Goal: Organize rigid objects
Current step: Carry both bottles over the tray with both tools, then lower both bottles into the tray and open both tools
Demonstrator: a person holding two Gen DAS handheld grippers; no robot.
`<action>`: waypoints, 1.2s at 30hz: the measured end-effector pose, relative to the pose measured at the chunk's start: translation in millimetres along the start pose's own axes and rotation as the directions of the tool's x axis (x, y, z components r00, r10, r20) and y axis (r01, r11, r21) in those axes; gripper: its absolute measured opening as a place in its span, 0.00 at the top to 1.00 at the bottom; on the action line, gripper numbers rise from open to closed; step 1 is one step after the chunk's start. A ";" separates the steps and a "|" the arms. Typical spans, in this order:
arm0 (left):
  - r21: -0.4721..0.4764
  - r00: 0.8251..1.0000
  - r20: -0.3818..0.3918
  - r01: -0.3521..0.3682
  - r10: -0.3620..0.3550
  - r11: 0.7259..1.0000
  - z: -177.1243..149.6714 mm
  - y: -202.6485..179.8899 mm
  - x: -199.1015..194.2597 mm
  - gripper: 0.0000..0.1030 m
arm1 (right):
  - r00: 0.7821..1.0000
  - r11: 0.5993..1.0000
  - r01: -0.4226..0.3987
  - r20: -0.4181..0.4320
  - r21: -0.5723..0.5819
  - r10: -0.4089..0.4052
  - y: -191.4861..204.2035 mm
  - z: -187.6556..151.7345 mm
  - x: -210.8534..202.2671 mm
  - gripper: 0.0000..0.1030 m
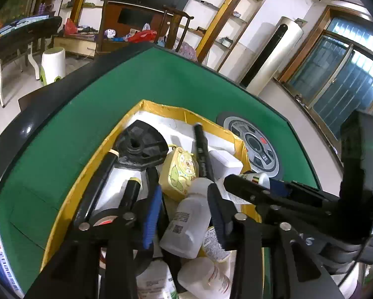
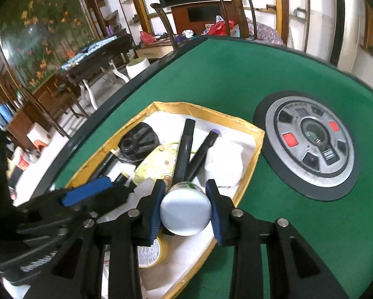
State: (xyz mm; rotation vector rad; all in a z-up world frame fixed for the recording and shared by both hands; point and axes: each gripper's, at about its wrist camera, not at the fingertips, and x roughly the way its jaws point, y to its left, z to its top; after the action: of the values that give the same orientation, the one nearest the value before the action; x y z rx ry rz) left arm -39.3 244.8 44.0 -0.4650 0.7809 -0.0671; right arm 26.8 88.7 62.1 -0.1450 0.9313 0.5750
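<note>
A yellow-rimmed box [image 1: 161, 107] lined with white foam holds a black ribbed disc [image 1: 139, 147], a yellow cartoon case [image 1: 179, 174], black markers [image 1: 202, 154], a tape roll [image 1: 104, 219] and several white bottles. My left gripper [image 1: 184, 214] hangs over the box, open, and a white bottle [image 1: 186, 224] lies loose between its blue pads. In the right wrist view my right gripper [image 2: 186, 210] is shut on a white round bottle [image 2: 185, 209], held end-on over the near corner of the box [image 2: 211, 111]. The left gripper's blue pad [image 2: 86, 191] shows at the left.
The box sits on a green felt table [image 2: 236, 74] with a raised black edge. A round grey control disc [image 2: 311, 144] is set into the felt right of the box. Beyond the table stand wooden chairs [image 2: 236, 12], a white stool [image 1: 51, 62] and another dark table.
</note>
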 end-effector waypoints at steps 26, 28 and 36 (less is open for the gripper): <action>0.135 0.919 0.308 -0.296 0.244 0.945 -24.2 -41.5 -84.5 0.31 | 0.994 0.994 -0.108 -0.008 -0.029 0.108 17.1 -48.7 -33.4 0.44; 0.139 0.909 0.327 -0.316 0.257 0.939 -27.1 -43.7 -89.6 0.30 | 0.994 0.994 -0.105 0.004 -0.034 0.106 22.0 -53.6 -39.9 0.42; 0.152 0.899 0.350 -0.332 0.263 0.931 -37.5 -51.0 -102.6 0.28 | 0.996 0.994 -0.073 0.052 -0.079 0.077 32.3 -75.1 -64.7 0.37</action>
State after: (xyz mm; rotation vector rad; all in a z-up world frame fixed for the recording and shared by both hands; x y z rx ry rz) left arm -132.8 208.2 110.7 -0.1447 0.5043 0.2108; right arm -73.7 62.8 72.3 -0.1632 0.8641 0.6816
